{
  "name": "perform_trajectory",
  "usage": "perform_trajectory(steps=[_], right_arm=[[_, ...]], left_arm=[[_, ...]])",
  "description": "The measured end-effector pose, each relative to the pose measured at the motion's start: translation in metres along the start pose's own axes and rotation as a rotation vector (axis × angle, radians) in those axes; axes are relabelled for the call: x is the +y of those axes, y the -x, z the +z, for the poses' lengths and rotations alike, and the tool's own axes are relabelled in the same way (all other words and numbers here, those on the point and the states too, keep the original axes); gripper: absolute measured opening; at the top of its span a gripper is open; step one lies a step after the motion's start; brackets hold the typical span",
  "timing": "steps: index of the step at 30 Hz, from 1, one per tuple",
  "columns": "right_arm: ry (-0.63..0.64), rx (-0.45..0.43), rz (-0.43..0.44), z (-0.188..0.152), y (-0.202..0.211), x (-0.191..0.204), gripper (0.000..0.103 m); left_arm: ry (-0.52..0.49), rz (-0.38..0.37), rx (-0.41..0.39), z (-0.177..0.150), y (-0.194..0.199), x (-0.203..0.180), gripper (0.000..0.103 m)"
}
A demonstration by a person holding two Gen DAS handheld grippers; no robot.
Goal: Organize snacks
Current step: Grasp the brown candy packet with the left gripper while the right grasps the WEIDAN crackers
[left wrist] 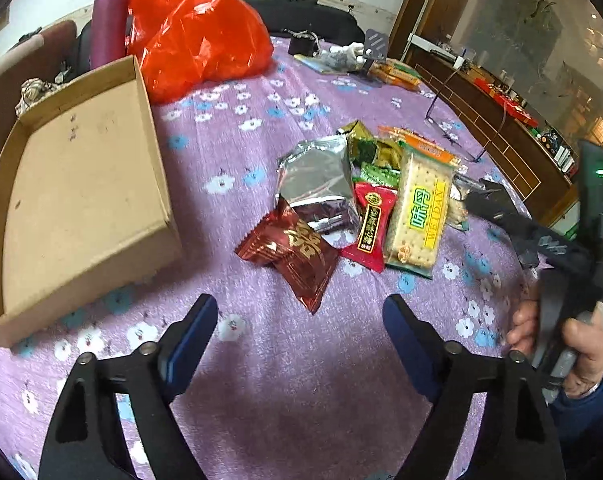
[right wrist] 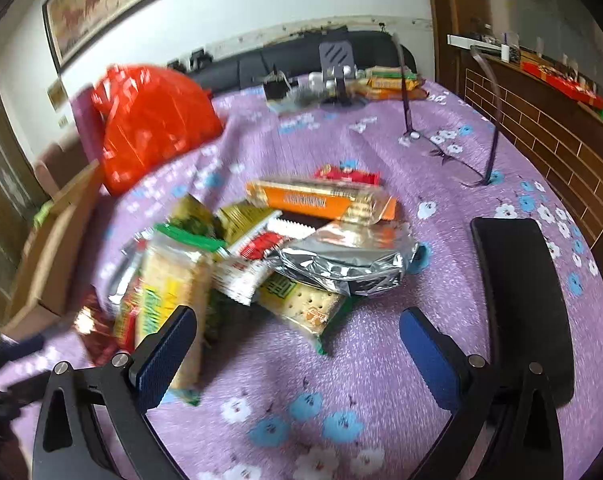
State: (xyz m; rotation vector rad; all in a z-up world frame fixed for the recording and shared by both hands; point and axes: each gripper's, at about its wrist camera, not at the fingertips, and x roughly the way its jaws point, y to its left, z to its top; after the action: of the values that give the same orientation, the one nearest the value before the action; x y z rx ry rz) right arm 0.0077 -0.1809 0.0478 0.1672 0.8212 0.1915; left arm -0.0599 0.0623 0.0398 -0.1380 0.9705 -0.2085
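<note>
Nearest, the left gripper (left wrist: pixel 299 332) and right gripper (right wrist: pixel 297 344) are held spread and empty over bare purple cloth (left wrist: pixel 285 392), beyond which the cracker packet (left wrist: pixel 419 216) lies lengthwise away, amid piled snacks beside the cardboard box (left wrist: pixel 81 200).

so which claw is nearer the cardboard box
Left. The left claw hangs open just beside the cardboard box; the right claw, also open, is across the snack pile from it.
</note>
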Motion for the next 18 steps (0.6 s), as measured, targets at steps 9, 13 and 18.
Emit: perform_trajectory(steps=[9, 13, 18], right_arm=[[-0.091, -0.06, 0.194, 0.004, 0.029, 0.005, 0.088], [-0.071, -0.003, 0.236, 0.004, 0.025, 0.013, 0.083], [-0.065, 0.026, 0.25, 0.001, 0.018, 0.019, 0.083]], left_arm=[[0.02, 0.066, -0.01, 0.018, -0.019, -0.003, 0.067], [0.032, 0.081, 0.024, 0.026, -0.038, -0.001, 0.059], [-0.01, 0.09, 0.024, 0.028, -0.052, -0.012, 0.036]])
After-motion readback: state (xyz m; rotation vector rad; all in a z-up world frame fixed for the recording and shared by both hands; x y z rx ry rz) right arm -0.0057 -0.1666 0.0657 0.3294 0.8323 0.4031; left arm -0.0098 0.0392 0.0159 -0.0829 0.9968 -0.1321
